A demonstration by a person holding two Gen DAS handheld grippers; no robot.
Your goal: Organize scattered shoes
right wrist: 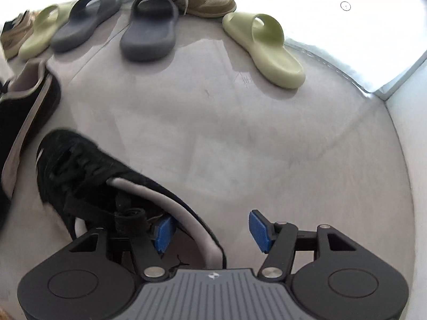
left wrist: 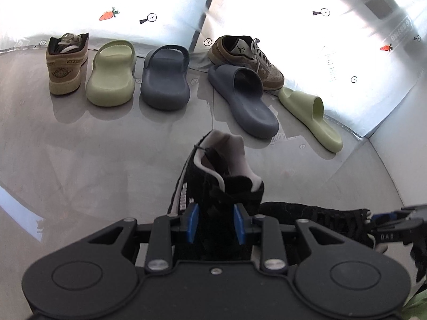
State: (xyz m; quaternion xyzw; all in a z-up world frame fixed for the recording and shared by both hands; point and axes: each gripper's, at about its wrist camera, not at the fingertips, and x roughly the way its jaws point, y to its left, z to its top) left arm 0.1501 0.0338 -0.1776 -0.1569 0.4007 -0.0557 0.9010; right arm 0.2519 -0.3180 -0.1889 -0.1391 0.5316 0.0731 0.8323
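Observation:
My left gripper (left wrist: pixel 215 222) is shut on a black suede sneaker (left wrist: pixel 213 176), its blue pads pinching the shoe near the collar. The heel points away from me, and this sneaker also shows at the left edge of the right wrist view (right wrist: pixel 26 112). The matching second black sneaker (right wrist: pixel 106 181) lies on the floor under my right gripper (right wrist: pixel 212 232). That gripper's left pad (right wrist: pixel 164 233) sits inside the shoe's opening. The right pad (right wrist: pixel 260 230) hangs apart from the shoe's side, so the collar wall stands between the jaws without being pressed.
Along the back wall stand a brown sneaker (left wrist: pixel 66 64), a green slide (left wrist: pixel 112 74) and a grey slide (left wrist: pixel 165 80) side by side. To their right lie another grey slide (left wrist: pixel 242 98), a brown sneaker (left wrist: pixel 248 56) and a green slide (left wrist: pixel 312 114), at angles. The grey floor (right wrist: pixel 213 133) is glossy.

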